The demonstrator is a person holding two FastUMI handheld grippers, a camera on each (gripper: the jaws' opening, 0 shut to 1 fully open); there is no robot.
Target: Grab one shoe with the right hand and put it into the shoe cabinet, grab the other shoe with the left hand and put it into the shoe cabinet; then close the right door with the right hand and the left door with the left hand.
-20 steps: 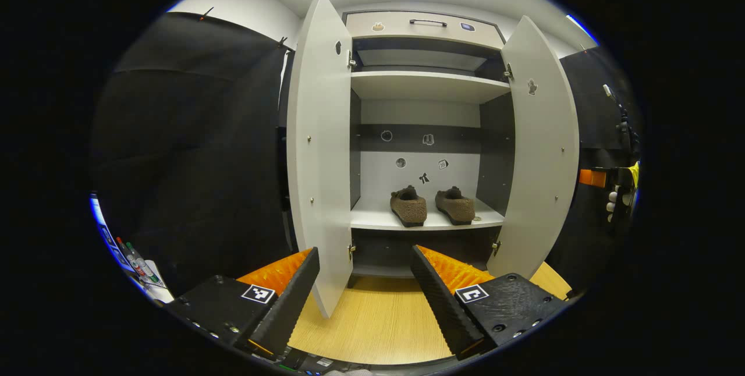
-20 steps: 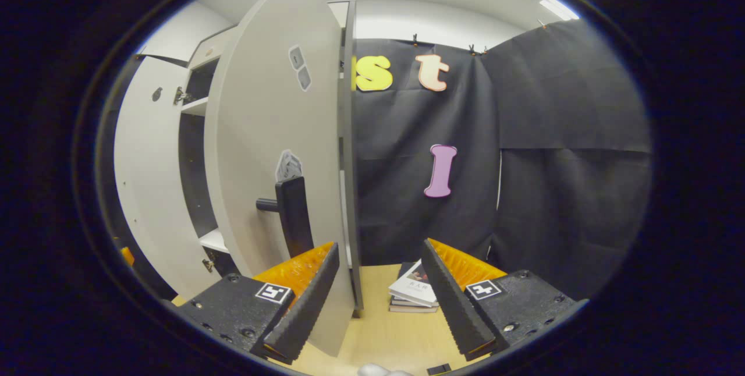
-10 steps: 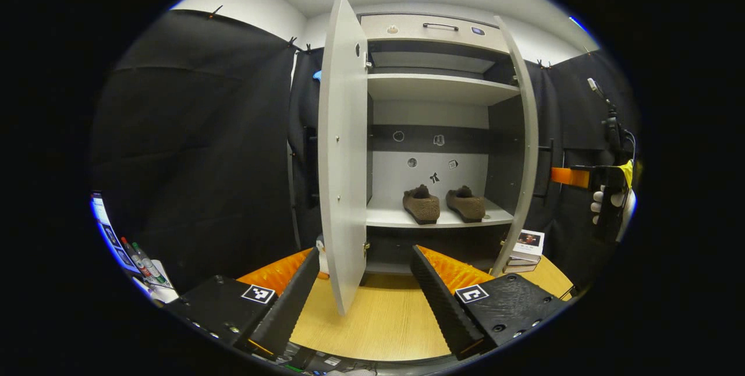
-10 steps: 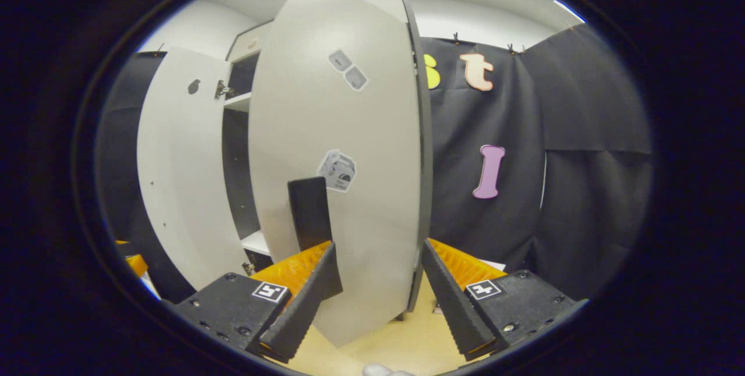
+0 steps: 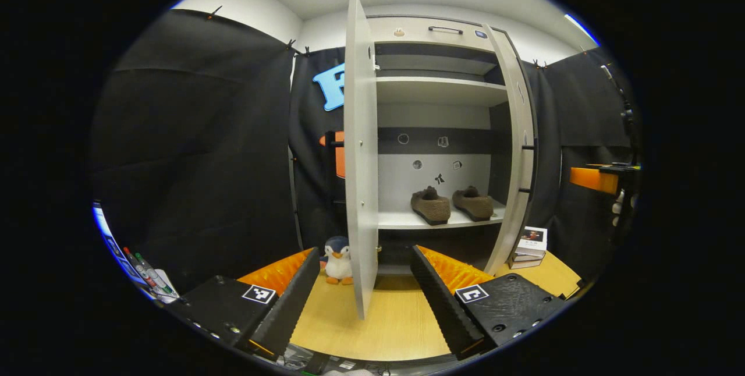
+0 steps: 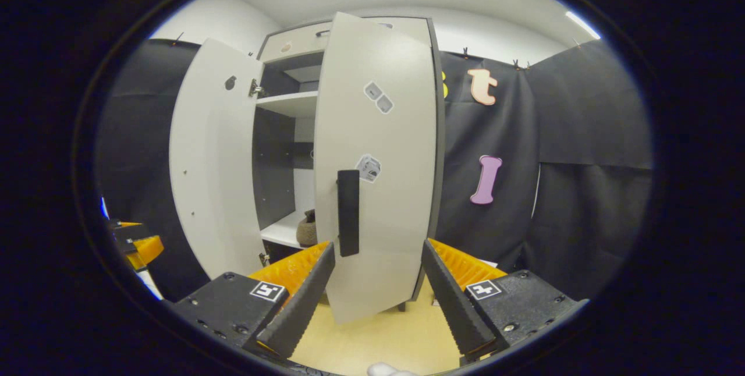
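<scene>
The tall light-grey shoe cabinet (image 5: 433, 91) is standing on the pale wooden floor (image 5: 390, 329). Its left door (image 5: 359, 160) is standing wide open, edge-on in the left gripper view, and its right door (image 6: 375, 160) with the black bar handle (image 6: 348, 213) is standing partly closed. The two brown fuzzy shoes (image 5: 451, 204) are sitting side by side on the lower shelf. The left gripper (image 5: 365, 283) is hanging open and empty before the left door, and the right gripper (image 6: 378, 283) is hanging open and empty before the right door. A small penguin toy (image 5: 337, 251) is standing beside the left door.
</scene>
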